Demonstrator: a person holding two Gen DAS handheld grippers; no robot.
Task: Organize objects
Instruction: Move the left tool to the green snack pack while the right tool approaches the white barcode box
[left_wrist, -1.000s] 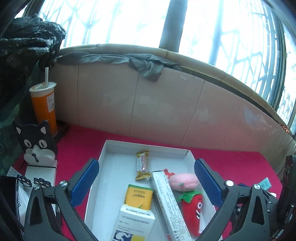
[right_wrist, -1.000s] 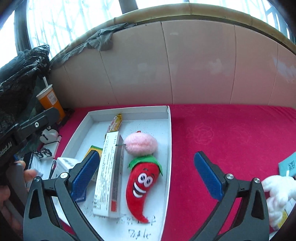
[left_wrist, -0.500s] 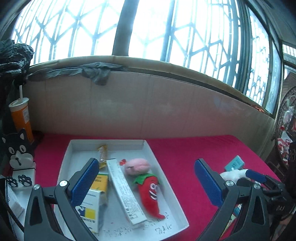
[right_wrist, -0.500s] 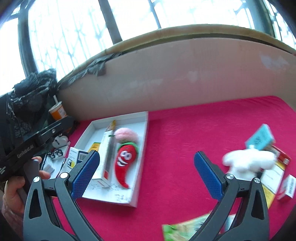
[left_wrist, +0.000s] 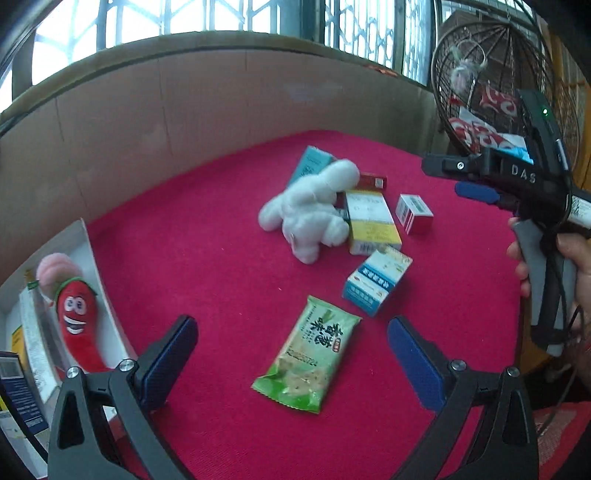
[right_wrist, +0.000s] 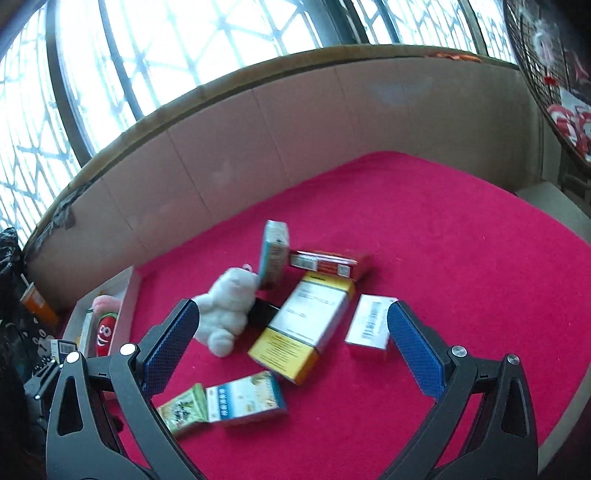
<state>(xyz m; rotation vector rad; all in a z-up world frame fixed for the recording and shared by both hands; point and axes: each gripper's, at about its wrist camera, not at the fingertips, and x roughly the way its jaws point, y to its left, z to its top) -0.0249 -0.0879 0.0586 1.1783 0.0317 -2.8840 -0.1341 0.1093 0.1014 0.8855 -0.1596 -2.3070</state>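
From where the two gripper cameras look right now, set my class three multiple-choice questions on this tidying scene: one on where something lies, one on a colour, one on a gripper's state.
1. Where does the red chilli plush lie?
A. in the white tray
B. on the red cloth beside the boxes
C. in the wire basket

2. What colour is the snack packet in front of the left gripper?
A. blue
B. green
C. orange

3. How is the right gripper?
A. shut on the white plush
B. shut on a box
C. open and holding nothing

Answers:
1. A, since the chilli plush sits between the tray's walls at the left edge of the left wrist view.
2. B, since its wrapper is light green with dark print.
3. C, since its blue pads stand wide apart, with the white plush and the yellow-and-white box lying loose on the cloth beyond them.
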